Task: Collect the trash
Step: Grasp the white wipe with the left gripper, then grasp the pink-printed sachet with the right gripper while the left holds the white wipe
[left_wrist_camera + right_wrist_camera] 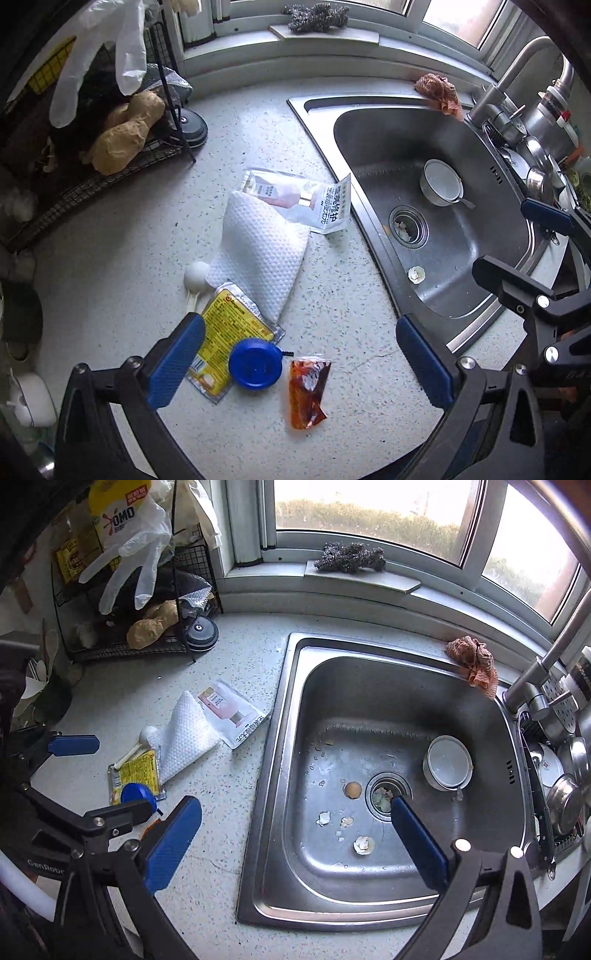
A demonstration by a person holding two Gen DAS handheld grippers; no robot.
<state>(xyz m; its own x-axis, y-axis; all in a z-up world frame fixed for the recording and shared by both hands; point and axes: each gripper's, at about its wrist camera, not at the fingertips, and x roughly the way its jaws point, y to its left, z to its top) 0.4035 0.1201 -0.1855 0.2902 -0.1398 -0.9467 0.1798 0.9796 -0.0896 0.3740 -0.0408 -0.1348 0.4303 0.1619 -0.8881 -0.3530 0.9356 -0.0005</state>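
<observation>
Both grippers are spread wide and holding nothing right now, so this looks like the very start of a pick. The left gripper hovers over the countertop pile: a red sauce packet nearest, a blue cap just left of it lying on a yellow packet, then a white paper towel farther back covering part of a pink-and-white sachet. A white plastic spoon pokes out at the towel's left edge.

The right gripper hangs over the near left part of the sink, where eggshell bits are scattered on the basin floor near the drain. A small white bowl sits to the right of the drain — not trash I'd guess, leave it.

My take on doing this well:
- The sauce packet seems the easiest first grab — it lies apart from the rest. It's flat and probably slippery, so I'd come down straight and pinch across its narrow width, at a puckered end if possible.
- The cap could roll or skid off the foil if nudged, so close on its rim squarely.
- Lift the towel by a raised fold; it'll likely drag the sachet.
- Eggshell is brittle — squeeze gently or it'll crumble into smaller bits toward the drain.

I can't see any bin in either view.
</observation>
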